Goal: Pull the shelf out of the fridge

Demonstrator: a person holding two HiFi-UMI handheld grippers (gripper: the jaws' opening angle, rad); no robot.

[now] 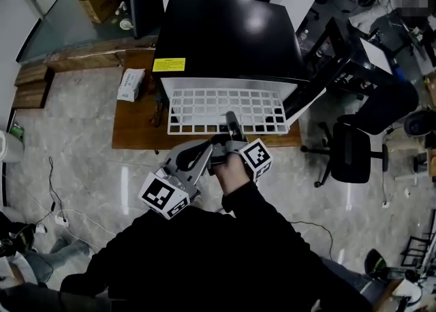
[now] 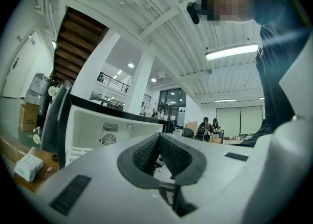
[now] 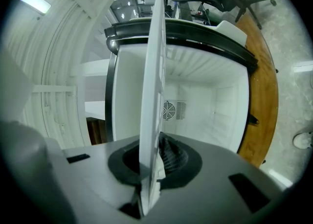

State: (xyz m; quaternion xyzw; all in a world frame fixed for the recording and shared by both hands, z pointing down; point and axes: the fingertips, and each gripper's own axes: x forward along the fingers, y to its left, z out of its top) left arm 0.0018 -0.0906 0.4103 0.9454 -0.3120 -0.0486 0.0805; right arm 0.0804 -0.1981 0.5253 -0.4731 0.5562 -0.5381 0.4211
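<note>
A black mini fridge (image 1: 225, 38) stands on a low wooden table (image 1: 136, 133) with its door (image 1: 325, 75) swung open to the right. The white wire shelf (image 1: 204, 110) sticks out of its front, partly drawn out. My right gripper (image 1: 233, 120) is shut on the shelf's front edge. In the right gripper view the shelf (image 3: 154, 71) runs edge-on between the pads into the white fridge interior (image 3: 210, 100). My left gripper (image 1: 206, 147) hangs just behind and to the left, clear of the shelf. Its pads (image 2: 146, 153) meet with nothing between them, and the fridge (image 2: 98, 125) lies ahead of it.
A tissue pack (image 1: 131, 84) lies on the table left of the fridge. A black office chair (image 1: 351, 150) stands to the right on the marble floor. Cables (image 1: 54, 195) trail on the floor at the left. A cardboard box (image 1: 99, 1) sits at the back left.
</note>
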